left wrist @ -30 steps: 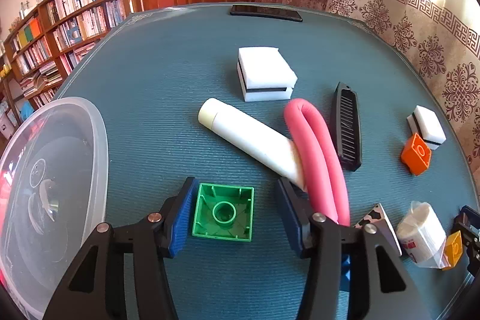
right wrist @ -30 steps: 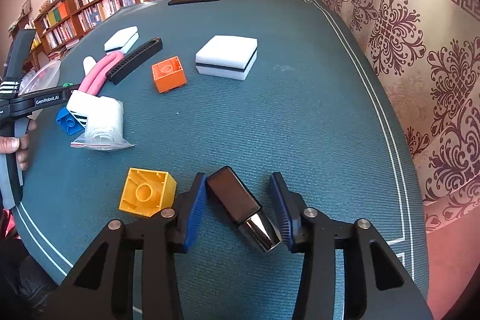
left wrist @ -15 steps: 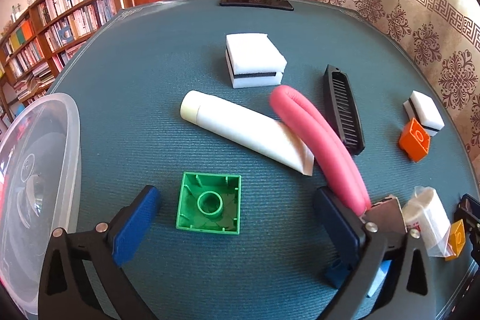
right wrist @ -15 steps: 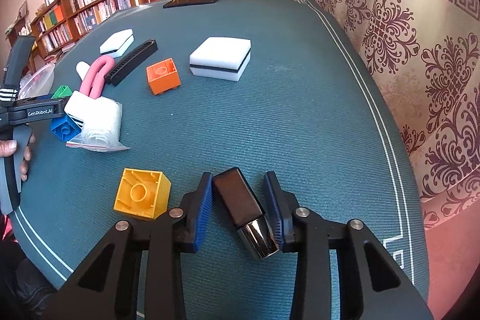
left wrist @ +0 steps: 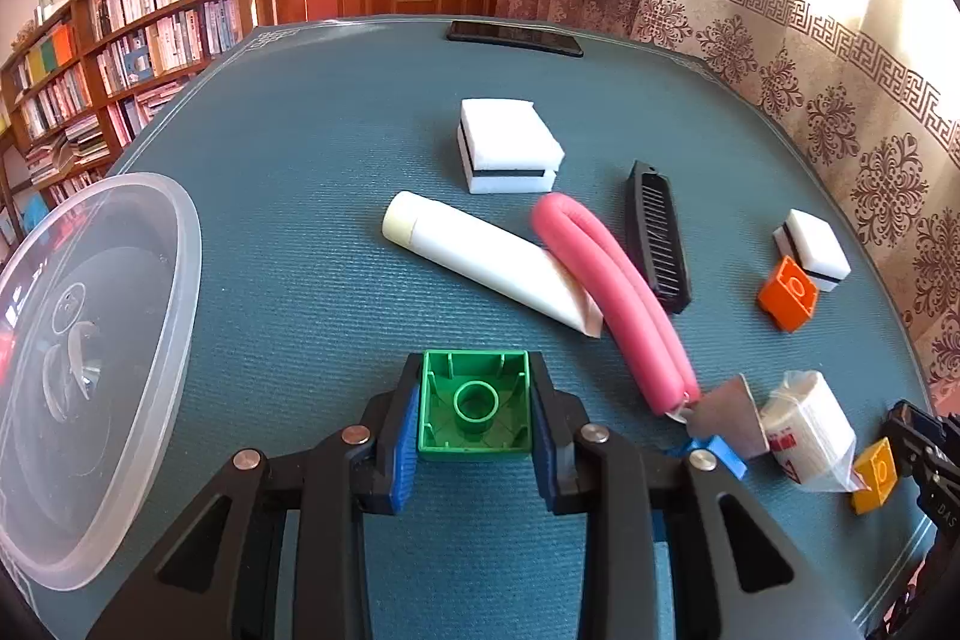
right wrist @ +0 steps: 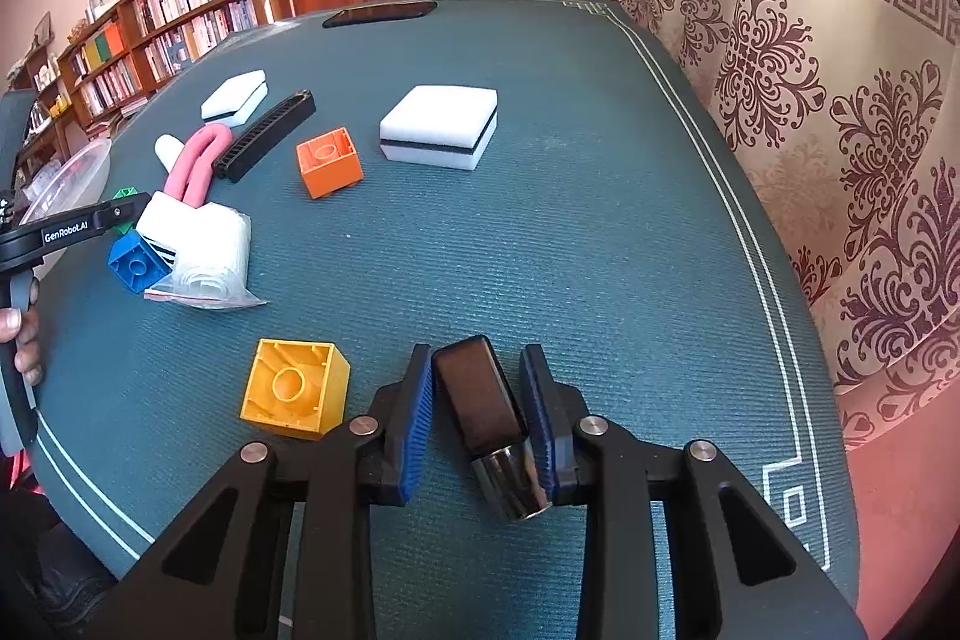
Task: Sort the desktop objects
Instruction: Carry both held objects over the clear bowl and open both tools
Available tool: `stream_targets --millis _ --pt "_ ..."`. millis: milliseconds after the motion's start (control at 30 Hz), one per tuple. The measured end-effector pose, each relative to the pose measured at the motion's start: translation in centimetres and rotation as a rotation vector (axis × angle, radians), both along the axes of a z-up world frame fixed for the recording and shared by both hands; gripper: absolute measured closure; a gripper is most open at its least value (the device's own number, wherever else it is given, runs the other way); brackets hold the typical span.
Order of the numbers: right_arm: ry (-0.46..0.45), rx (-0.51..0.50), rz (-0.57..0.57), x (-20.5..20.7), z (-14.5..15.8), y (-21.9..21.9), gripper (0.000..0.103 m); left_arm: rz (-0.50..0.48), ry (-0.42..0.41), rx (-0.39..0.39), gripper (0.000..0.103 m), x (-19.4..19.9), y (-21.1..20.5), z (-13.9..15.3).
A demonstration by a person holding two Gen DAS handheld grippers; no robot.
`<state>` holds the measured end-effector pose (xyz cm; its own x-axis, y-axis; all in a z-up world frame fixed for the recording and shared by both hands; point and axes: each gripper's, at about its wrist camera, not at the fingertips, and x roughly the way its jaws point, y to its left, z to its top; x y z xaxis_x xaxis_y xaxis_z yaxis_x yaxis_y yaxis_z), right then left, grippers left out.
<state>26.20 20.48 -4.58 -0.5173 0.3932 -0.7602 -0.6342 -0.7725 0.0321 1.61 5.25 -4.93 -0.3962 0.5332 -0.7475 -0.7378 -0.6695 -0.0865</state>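
In the left wrist view, my left gripper (left wrist: 475, 370) is shut on a green brick (left wrist: 474, 406) lying hollow side up on the blue-green table mat (left wrist: 312, 172). In the right wrist view, my right gripper (right wrist: 477, 358) is shut on a black tube with a chrome end (right wrist: 486, 400) that rests on the mat. A yellow brick (right wrist: 294, 388) lies just left of the right gripper. A clear plastic tub (left wrist: 90, 370) stands at the left edge of the table.
Across the mat lie a white tube (left wrist: 480, 256), pink foam loop (left wrist: 612, 280), black comb (left wrist: 657, 238), two white sponges (left wrist: 510, 148) (left wrist: 813, 250), orange brick (left wrist: 789, 292), blue brick (left wrist: 717, 451), bagged white roll (left wrist: 810, 424) and phone (left wrist: 516, 37). Curtains hang on the right.
The left gripper opened wide, moved forward around the green brick and closed on it. The right gripper's fingers narrowed onto the black tube.
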Motion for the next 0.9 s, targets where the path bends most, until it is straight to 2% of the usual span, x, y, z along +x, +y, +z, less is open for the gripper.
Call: stream_targets --millis 267,433,667,900 --pt "0.061 -0.002 0.033 -1.5 1.8 -0.9 0.081 0.011 0.092 0.047 0.069 1.5 -1.9 2.4" --pt "0.080 -0.022 0.054 -2.7 2.2 -1.6 0.081 0.053 0.138 0.077 0.069 0.7 -3.9 4.0" --pt "0.080 -0.006 0.055 -3.4 3.0 -2.1 0.081 0.120 0.153 0.093 0.068 -1.0 -6.7 4.6" --pt "0.129 -0.002 0.190 -8.2 4.5 -4.8 0.081 0.213 0.161 0.110 0.068 -3.2 -10.3 5.0"
